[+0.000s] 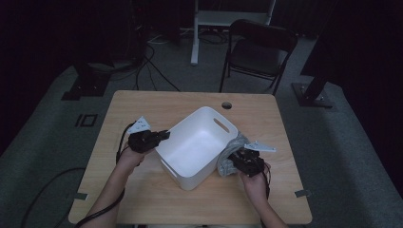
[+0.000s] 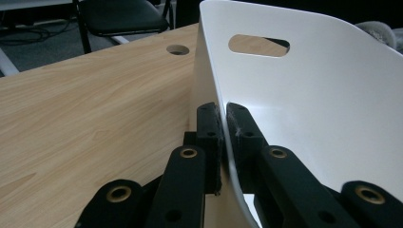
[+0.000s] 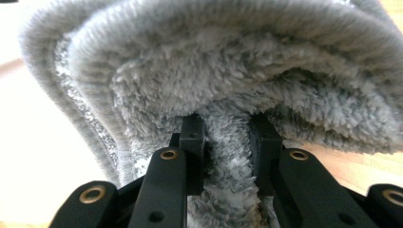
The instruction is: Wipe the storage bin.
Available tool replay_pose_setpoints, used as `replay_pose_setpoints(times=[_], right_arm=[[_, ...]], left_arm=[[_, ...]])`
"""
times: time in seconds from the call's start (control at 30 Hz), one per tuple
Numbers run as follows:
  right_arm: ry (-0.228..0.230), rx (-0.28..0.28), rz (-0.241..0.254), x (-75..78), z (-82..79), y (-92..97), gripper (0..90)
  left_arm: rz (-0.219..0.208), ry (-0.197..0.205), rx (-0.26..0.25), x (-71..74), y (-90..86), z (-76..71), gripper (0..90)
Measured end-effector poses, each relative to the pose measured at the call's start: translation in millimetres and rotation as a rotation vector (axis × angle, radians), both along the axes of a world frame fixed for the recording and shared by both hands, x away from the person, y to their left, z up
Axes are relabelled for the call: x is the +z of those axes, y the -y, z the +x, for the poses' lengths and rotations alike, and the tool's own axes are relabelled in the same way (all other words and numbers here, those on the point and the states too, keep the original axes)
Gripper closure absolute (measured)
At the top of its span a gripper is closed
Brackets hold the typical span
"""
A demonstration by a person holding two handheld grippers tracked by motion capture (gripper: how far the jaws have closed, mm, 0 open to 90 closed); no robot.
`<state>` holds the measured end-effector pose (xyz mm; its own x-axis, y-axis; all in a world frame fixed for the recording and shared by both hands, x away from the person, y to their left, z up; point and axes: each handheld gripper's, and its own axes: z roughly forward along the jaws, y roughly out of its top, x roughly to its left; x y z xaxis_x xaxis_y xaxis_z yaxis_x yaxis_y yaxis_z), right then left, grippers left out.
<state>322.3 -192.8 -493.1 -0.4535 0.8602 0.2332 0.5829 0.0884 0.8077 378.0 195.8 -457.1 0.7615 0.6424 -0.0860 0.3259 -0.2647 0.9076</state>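
A wooden counter [image 1: 142,199] stands in a dim room. Behind it on the grey floor there is a black folding chair [image 1: 259,52] and a white stand [image 1: 197,28]. Black cables [image 1: 152,66] lie on the floor at the back. The counter has a small round hole [image 1: 226,105] near its far edge.

In the middle of the counter sits a white bin [image 1: 197,147]. It is turned cornerwise to the person and has a long slot for a handle in its far wall. Its tall walls stand between the two hands.

The left tongs [image 1: 163,135] are at the bin's left rim. In the left gripper view the left tongs [image 2: 223,137] are pinched shut on the thin white wall of the bin [image 2: 309,109], one jaw outside and one jaw inside. The left hand [image 1: 130,156] reaches in from the bottom, with the forearm lying low over the counter and the tongs pointing to the right.

A fluffy grey cloth [image 1: 231,154] is bunched up just beside the bin's right wall, touching it. The right tongs [image 1: 236,160] are clamped on a fold of it. In the right gripper view the right tongs [image 3: 228,142] squeeze the cloth [image 3: 237,71] between both jaws, and the rest puffs out over them. The right hand [image 1: 254,183] comes up from the bottom, and its tongs point toward the bin.
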Motion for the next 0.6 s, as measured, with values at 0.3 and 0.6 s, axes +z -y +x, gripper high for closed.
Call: replay_pose_setpoints(times=[0.3, 0.6], right_arm=[[-0.045, -0.012, -0.03, -15.2, 7.9, -0.1, 72.6], [-0.11, -0.016, -0.062, -35.9, 17.4, -1.0, 72.6]], left_arm=[[0.003, 0.003, 0.004, 0.1, 0.5, -0.1, 84.7], [0.007, 0.003, 0.004, 0.4, 1.1, 0.0, 84.6]])
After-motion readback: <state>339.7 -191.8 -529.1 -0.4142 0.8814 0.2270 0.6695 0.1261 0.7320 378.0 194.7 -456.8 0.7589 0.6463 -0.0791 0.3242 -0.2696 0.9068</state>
